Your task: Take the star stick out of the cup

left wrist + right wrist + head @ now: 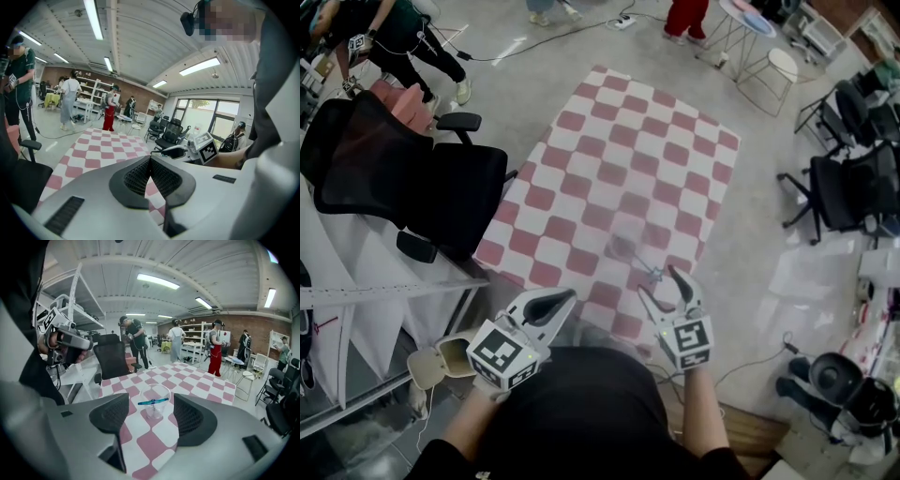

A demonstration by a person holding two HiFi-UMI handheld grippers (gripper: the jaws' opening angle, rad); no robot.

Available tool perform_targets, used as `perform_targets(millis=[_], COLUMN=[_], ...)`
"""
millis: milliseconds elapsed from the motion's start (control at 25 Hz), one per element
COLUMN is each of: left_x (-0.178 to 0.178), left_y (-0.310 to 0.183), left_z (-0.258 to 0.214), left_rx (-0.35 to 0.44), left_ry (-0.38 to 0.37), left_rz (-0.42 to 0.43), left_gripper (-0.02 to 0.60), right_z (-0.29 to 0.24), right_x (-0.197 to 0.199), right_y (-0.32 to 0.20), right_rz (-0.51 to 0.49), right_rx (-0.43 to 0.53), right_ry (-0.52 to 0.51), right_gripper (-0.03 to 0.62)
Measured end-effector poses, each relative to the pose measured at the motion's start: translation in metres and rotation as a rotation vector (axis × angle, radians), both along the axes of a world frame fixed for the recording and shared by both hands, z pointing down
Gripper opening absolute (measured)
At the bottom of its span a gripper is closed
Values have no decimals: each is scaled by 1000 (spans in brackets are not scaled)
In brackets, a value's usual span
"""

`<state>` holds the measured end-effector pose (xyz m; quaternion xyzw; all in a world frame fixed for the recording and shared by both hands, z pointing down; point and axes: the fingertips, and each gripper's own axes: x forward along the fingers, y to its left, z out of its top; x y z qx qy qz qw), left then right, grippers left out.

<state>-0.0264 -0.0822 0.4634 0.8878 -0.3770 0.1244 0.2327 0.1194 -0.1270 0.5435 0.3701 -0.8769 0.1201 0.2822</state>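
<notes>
Head view of a red-and-white checkered rug (609,150) on the floor, with a clear cup (626,246) standing on it as a faint outline; the star stick (654,274) leans out of the cup, its star end close to the tips of the right gripper (658,281), and this view alone does not show whether the two touch. The right gripper view settles the point: its jaws stand wide apart with nothing between the pads, and the cup (154,404) appears beyond them, framed in the gap, with the stick (153,401) showing only as a short blue bar across the cup's mouth, its star shape not readable. The left gripper (570,296) is held lower left of the rug, near the person's body; the left gripper view shows its jaws together, tips meeting, holding nothing, and past them the right gripper's marker cube (207,150), while cup and stick do not appear there. A black office chair (412,178) stands at the rug's left edge. Both gripper views show people standing in the background beyond the rug; the head view cuts them off at its upper edge
</notes>
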Motion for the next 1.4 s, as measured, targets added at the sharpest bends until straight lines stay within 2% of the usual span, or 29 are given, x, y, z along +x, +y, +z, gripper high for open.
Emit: perform_targets(millis=[560,640,720,960,1400], left_x=[-26,-28,-30,-31,-30], left_y=[2,3,3,4,3], left_z=[4,4,4,1,-2], left_rx=[-4,-2,-2,1,17], left_ry=[4,4,5,8,23], left_rz=[-47,-49,-50,-45,-29], left_gripper=[40,40,40,40,40], right_z=[17,17,15,13,-12], right_x=[-16,-17,-17,-20,-24], right_y=[-13,-13,-14,-13,-12], right_rz=[-9,-2,3,-7,6], right_rx=[22,27,38,47,67], right_ry=[99,101,103,119,84], right_gripper=[293,283,224,222,218])
